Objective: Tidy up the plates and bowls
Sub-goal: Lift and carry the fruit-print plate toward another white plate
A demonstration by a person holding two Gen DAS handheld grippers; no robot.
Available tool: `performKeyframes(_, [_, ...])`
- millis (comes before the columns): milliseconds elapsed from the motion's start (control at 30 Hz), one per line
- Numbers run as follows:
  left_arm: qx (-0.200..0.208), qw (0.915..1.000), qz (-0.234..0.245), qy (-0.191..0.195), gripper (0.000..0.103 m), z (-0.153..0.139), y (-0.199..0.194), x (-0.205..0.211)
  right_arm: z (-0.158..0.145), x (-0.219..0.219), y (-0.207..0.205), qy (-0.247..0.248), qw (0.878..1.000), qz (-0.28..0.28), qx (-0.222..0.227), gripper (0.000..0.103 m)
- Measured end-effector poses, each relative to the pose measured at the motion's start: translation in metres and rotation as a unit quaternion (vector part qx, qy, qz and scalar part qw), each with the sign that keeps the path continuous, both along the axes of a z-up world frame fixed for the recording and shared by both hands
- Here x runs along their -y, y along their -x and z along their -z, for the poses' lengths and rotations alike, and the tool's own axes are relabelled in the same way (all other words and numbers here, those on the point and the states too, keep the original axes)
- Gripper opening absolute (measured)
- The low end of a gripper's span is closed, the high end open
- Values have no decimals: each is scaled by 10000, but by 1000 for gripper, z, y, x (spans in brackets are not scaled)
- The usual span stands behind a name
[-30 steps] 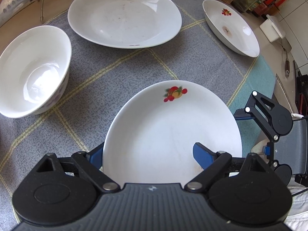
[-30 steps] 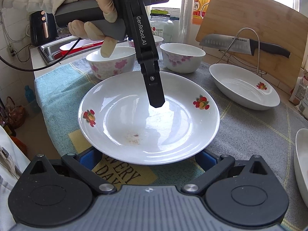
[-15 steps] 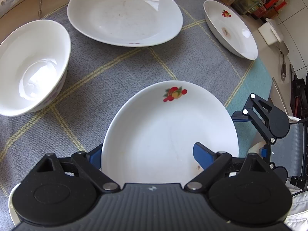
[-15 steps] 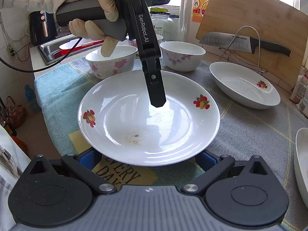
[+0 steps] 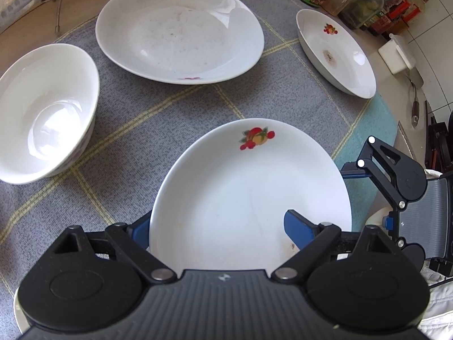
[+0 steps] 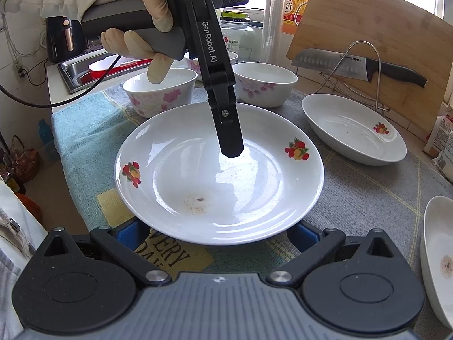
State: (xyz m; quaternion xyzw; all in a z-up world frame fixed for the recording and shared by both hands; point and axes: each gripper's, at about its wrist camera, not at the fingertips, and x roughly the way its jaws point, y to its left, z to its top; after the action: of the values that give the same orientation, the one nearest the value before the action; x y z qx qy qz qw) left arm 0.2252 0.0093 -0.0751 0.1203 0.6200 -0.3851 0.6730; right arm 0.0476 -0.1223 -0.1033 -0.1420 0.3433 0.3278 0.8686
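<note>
A gloved hand (image 6: 136, 28) is holding the left gripper (image 5: 219, 223) steeply down over the fruit-printed plate (image 6: 219, 175) — jaws spread wide, one blue finger past the plate's left rim, the other above its well, neither pinching it. The plate is lying on the cloth by the counter's near left corner. The right gripper (image 6: 216, 232) is waiting released at the plate's near rim. Two floral bowls (image 6: 160, 92) are standing just behind; an oval dish (image 6: 354, 133) is sitting toward the right.
</note>
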Motion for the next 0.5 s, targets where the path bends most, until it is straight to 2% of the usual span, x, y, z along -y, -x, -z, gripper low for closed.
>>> performKeyframes(500, [86, 9998, -177, 81, 92, -11, 1, 13, -8, 19, -5, 127, 9996, -229, 71, 103])
